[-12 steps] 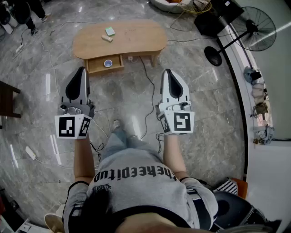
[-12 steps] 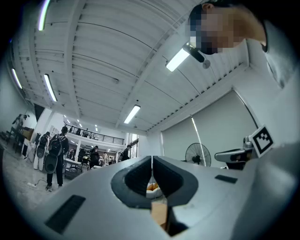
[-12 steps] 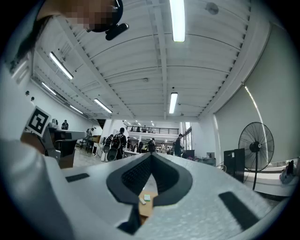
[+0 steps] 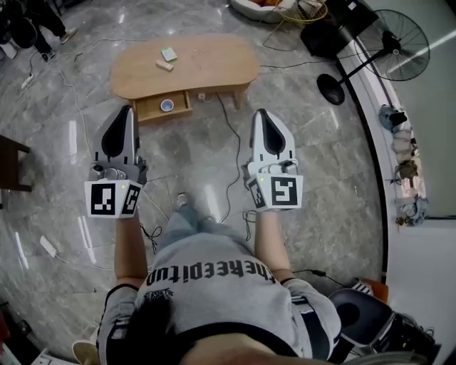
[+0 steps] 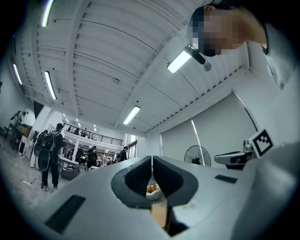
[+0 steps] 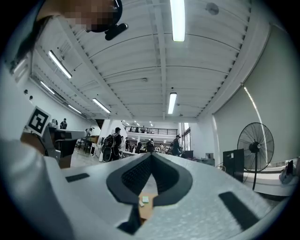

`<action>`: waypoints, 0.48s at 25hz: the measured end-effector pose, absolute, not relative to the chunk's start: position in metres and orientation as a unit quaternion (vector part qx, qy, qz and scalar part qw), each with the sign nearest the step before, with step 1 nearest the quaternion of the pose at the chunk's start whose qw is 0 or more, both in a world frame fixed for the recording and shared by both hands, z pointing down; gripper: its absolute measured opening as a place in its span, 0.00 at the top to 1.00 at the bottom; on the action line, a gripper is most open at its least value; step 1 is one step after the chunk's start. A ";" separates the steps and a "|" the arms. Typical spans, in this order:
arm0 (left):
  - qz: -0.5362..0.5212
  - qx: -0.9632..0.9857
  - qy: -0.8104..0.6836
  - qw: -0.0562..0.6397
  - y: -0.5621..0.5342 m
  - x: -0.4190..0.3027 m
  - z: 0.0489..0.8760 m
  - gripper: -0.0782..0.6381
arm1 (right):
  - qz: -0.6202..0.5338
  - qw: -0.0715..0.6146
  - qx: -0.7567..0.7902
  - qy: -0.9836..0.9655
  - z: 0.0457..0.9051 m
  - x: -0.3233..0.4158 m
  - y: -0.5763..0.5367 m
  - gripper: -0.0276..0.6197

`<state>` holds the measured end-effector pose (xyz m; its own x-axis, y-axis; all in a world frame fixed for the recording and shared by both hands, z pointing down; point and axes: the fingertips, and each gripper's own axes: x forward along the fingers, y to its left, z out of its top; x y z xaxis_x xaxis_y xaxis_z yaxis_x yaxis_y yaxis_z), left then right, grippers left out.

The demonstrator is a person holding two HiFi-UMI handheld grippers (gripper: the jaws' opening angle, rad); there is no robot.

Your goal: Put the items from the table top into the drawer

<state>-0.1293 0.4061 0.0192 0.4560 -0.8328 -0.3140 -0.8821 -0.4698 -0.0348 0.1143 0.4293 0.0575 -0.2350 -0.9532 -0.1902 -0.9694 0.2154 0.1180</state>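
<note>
My left hand-held gripper [image 4: 128,110] and right hand-held gripper [image 4: 261,114] are both pinched closed, empty, well short of the oval light-wood tabletop [image 4: 214,68]. The small pale green block [image 4: 169,53] and cream bar [image 4: 165,65] on it look light and rigid; I'd pinch each across its narrow sides. Only the head view shows the open wooden drawer [image 4: 149,108].

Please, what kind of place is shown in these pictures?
Probably a large open workspace hall: strip lights on a high ceiling, a railed balcony, and groups of people in the background.
</note>
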 end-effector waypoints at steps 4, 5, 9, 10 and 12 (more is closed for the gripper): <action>0.127 -0.847 0.505 0.105 0.388 -0.132 0.018 0.87 | 0.105 0.053 -0.619 0.777 0.054 0.114 0.411 0.96; 0.128 -0.847 0.505 0.108 0.382 -0.134 0.017 0.87 | 0.103 0.057 -0.618 0.778 0.054 0.113 0.405 0.96; 0.132 -0.847 0.504 0.112 0.358 -0.140 0.015 0.87 | 0.101 0.062 -0.615 0.779 0.053 0.107 0.381 0.96; 0.132 -0.847 0.503 0.111 0.350 -0.142 0.015 0.87 | 0.102 0.062 -0.615 0.779 0.053 0.104 0.374 0.96; 0.132 -0.848 0.501 0.111 0.336 -0.147 0.015 0.87 | 0.102 0.063 -0.615 0.779 0.053 0.099 0.359 0.96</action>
<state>-0.1466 0.3355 0.0153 0.4635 -0.8202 -0.3354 -0.8788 -0.4740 -0.0556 0.0988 0.3592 0.0527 -0.2346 -0.9458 -0.2246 -0.9717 0.2217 0.0814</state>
